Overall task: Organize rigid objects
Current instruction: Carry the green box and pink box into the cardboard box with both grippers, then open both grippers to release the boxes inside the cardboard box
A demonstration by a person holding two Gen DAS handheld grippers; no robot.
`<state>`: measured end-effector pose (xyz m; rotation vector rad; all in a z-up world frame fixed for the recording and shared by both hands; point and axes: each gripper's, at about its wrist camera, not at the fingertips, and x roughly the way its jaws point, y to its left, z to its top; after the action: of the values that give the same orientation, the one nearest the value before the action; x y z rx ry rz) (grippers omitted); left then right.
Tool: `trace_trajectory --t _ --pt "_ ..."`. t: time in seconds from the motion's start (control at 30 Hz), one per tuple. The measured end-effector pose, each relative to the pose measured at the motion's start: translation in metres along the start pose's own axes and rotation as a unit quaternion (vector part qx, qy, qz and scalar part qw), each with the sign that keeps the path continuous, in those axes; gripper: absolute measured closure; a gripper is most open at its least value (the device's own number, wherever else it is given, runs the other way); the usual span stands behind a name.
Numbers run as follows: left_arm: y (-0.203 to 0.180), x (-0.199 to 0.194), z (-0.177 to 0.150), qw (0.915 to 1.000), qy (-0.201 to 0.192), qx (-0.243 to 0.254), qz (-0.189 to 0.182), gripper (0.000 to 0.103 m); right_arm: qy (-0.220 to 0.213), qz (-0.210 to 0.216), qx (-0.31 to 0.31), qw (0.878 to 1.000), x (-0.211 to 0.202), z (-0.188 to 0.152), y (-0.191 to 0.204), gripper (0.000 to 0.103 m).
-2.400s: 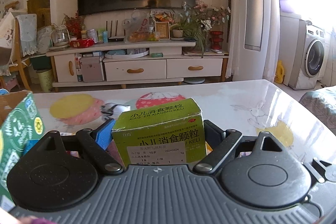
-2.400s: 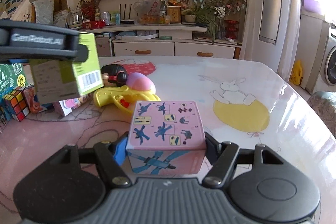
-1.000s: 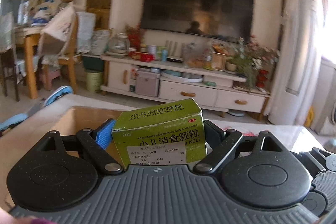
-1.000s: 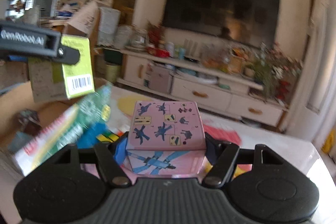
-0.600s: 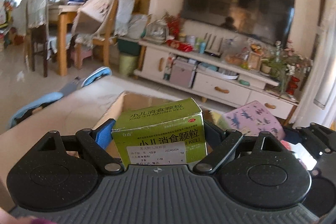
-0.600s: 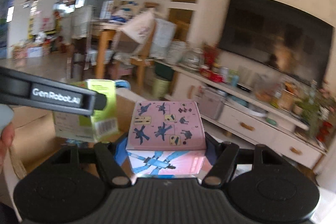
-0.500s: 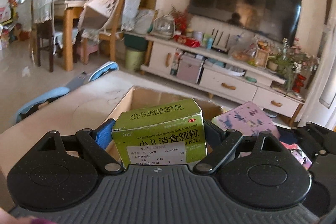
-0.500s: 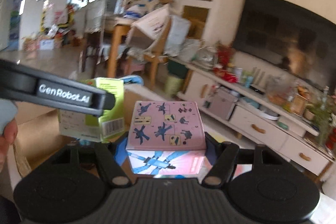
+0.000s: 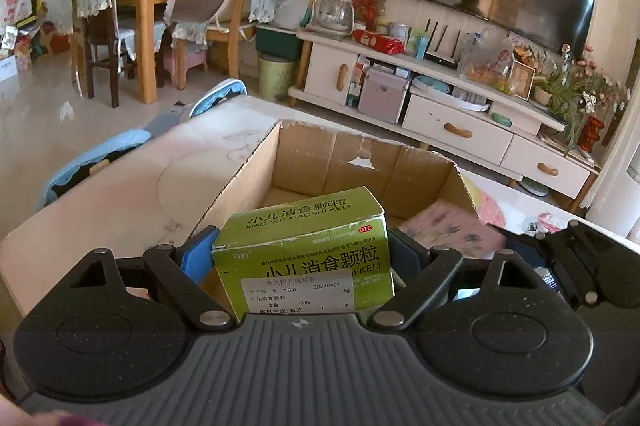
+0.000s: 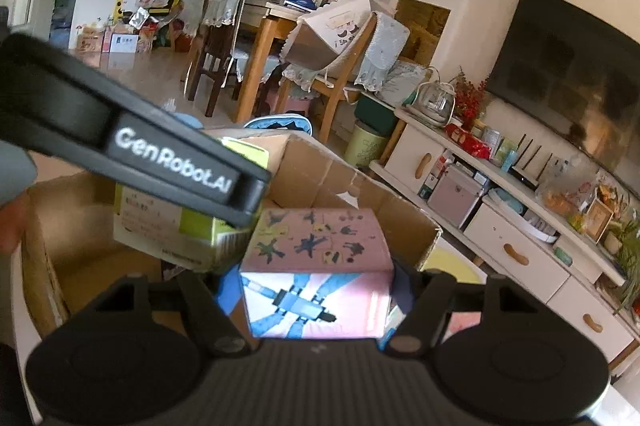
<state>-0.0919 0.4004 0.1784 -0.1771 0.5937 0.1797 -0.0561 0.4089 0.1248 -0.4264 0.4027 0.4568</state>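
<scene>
The cardboard box [image 9: 356, 162] on the tabletop [image 9: 132, 186] is now reached, where the open tabletop was faced seconds ago. Over it, the green medicine carton [image 9: 304, 250] is clamped by the left gripper [image 9: 302, 258], the pink box [image 10: 316, 266] by the right gripper [image 10: 316, 290]; release seems next.

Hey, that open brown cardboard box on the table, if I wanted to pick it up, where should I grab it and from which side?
Probably pinch the top edge of a long side wall of the open brown cardboard box, coming from above. The walls stand upright with the flaps gone, so the rim is thin and exposed. Both claws are full now: the left claw holds the green medicine carton, the right claw the pink printed box.
</scene>
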Motion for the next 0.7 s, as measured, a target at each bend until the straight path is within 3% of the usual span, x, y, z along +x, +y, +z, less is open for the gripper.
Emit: trace_trajectory --t 0.1,0.4,0.53,0.7 --pt "0.000 0.000 0.001 1.0000 0.003 -0.002 0.001 0.000 -0.004 -0.005 -0.001 1.000 -0.005 -0.003 0.001 0.022" --pt "-0.006 -0.002 0.000 0.9999 -0.007 -0.002 0.015 0.000 -0.026 -0.032 0.050 0.998 -0.037 -0.017 -0.009 0.014" --pt "-0.005 -0.002 -0.001 1.0000 0.000 -0.002 -0.005 0.000 -0.028 -0.048 0.072 0.996 -0.049 -0.024 -0.015 0.013" --pt "-0.014 0.005 -0.005 0.9988 0.012 0.047 0.005 0.000 -0.028 -0.051 0.100 0.993 -0.054 -0.030 -0.024 0.011"
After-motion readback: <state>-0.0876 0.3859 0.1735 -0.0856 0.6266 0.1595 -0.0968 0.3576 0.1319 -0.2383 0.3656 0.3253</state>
